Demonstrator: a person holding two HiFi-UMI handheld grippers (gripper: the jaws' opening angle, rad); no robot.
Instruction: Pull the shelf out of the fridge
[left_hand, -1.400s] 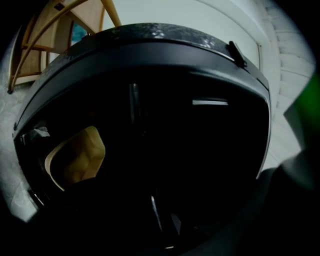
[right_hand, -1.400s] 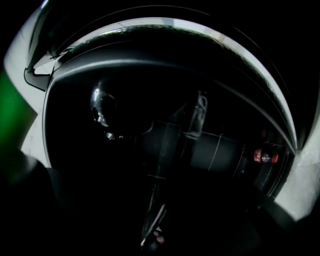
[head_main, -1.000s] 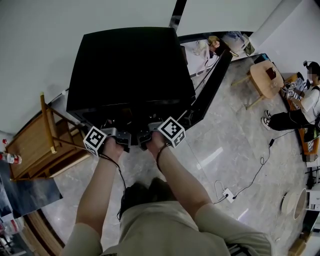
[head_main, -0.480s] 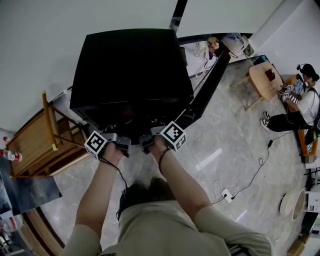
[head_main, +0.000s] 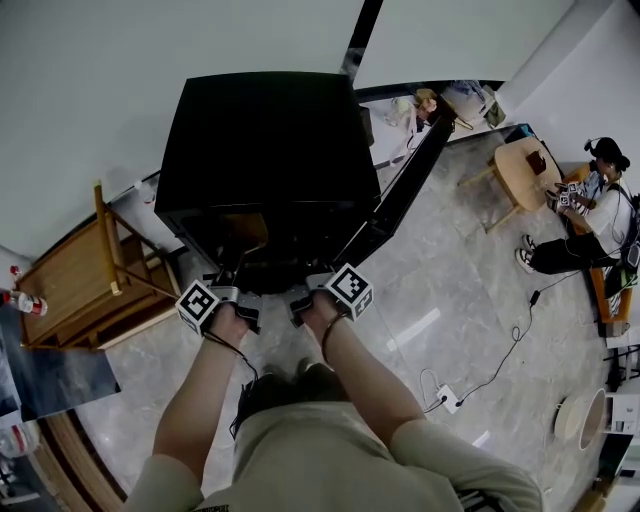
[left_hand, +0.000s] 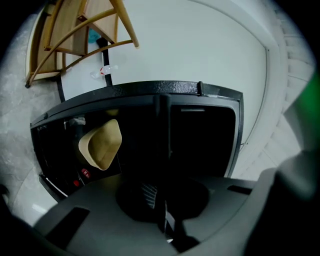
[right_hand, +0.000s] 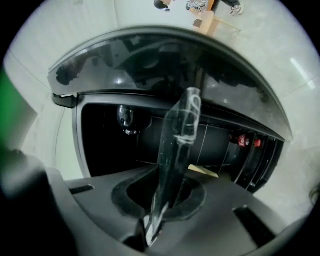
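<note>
**Q:** What does each pair of tongs hold?

**A:** The right tongs (right_hand: 161, 202) are closed on the front edge of the glass shelf (right_hand: 178, 145). The shelf is seen edge-on and runs toward 12 o'clock into the black fridge (head_main: 268, 140). The left tongs (left_hand: 163, 205) are likewise clamped on a thin plate edge, judged to be the same shelf, though its far part is lost in the dark cavity. In the head view both tongs sit side by side at the fridge's mouth. The open door (head_main: 400, 195) stands off at 2 o'clock.

**Q:** How is the pull done well?

**A:** Probably by drawing both tongs toward 6 o'clock at one rate and level, so the pane does not skew and bind against the fridge's sides. The grip is narrow and on smooth glass, so a firm, even clamp matters more than speed. A tan bowl (left_hand: 100, 145) sits inside at 9 o'clock of the left tongs and calls for care, since it cannot be told whether it rests on this shelf. Once the shelf comes free, its weight will likely fall on the tongs alone, so it should be carried flat.
</note>
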